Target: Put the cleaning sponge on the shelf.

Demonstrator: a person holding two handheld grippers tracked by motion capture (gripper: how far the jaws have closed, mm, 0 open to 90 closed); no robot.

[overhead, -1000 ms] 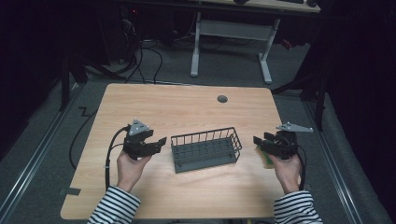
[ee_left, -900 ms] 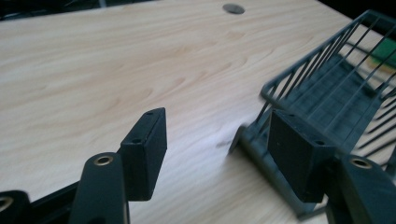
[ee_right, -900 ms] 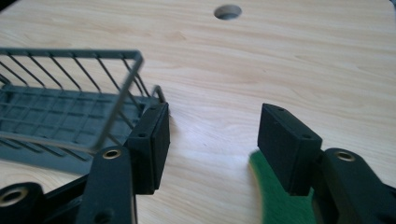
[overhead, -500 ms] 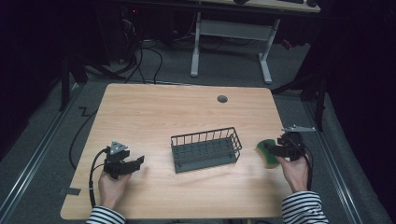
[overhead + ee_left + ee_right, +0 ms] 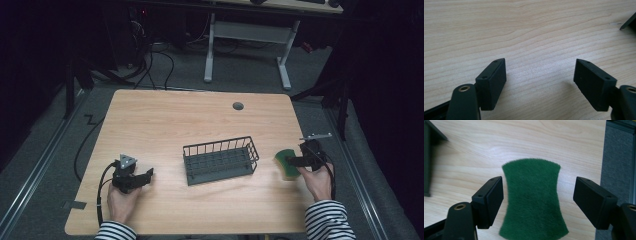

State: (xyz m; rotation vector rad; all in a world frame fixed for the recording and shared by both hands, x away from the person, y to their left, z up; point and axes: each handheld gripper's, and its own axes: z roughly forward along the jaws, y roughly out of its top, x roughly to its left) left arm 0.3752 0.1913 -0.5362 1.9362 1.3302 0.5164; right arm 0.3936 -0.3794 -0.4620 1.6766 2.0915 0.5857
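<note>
- Sponge (image 5: 534, 197): green, scouring face up, lying flat on the table (image 5: 165, 125) near its right edge, right of the basket (image 5: 220, 161) and apart from it.
- Right gripper (image 5: 537, 201): jaws apart, having just been opening. The sponge lies between them in the right gripper view; the left jaw stands just beside the sponge's edge, the right jaw stands clear of it with bare wood in the gap. Neither pad presses on the sponge.
- In the high view, the right gripper (image 5: 295, 161) sits over the sponge's (image 5: 286, 159) right half, held by the right hand (image 5: 317, 177); the sponge's yellow side shows at its near edge.
- Left gripper (image 5: 540, 75): jaws apart, having just been opening, with nothing but bare wood between them.
- In the high view, the left gripper (image 5: 146, 176) lies low at the table's near left, well apart from the sponge, with the basket between the two.
- Basket: dark wire, standing upright mid-table.
</note>
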